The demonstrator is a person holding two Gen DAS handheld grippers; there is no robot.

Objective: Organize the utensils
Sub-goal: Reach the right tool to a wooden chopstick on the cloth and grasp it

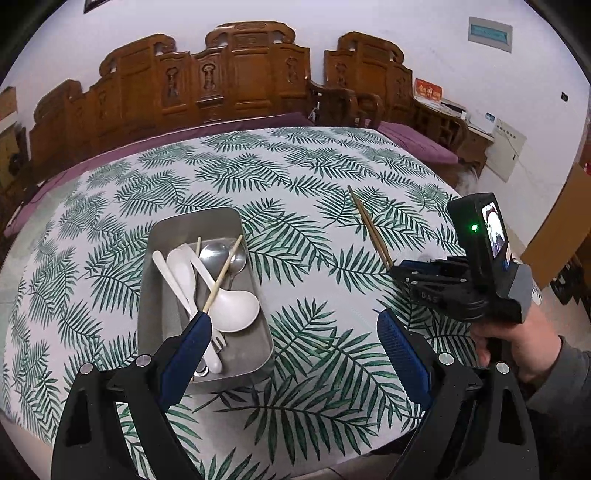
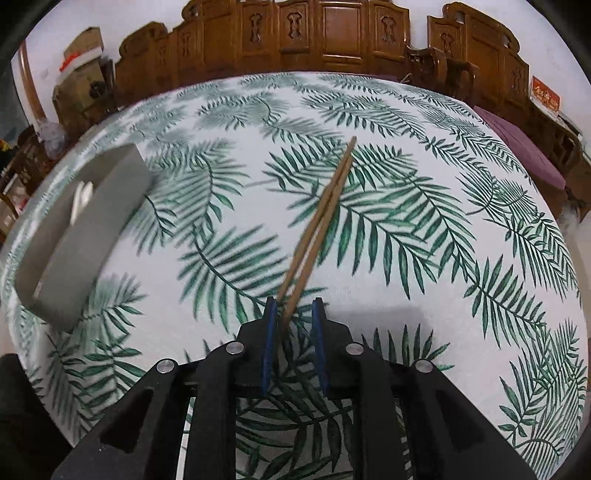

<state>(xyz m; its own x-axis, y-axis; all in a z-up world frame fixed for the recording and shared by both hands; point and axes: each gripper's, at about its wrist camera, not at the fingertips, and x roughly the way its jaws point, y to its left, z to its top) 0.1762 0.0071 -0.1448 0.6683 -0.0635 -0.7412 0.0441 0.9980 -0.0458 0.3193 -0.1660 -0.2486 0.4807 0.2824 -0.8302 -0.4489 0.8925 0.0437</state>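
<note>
1. Your tabletop is covered by a white cloth printed all over with green palm fronds; its far edge curves round in both wrist views.
2. Behind that far edge stands a row of carved brown wooden chair backs, with purple cushions on the seats below them.
3. The wall behind is plain white, with a small grey panel high on the right and a red sign lower down.
4. In the right wrist view, cardboard boxes are stacked in the room's far left corner.
5. The metal tray sits toward the tabletop's left side, nearer your edge than the far one. It holds 2 white spoons, a metal spoon, a fork and 1 pale chopstick.
6. The pair of brown chopsticks lies on the cloth to the right of the tray, well apart from it, tips pointing toward the far edge.
7. Your left gripper hangs above the tray's near end with its jaws spread wide and nothing between them.
8. Your right gripper is down at the chopsticks' near ends; its jaws stand narrowly apart either side of them, with a gap showing at the right pad.
</note>
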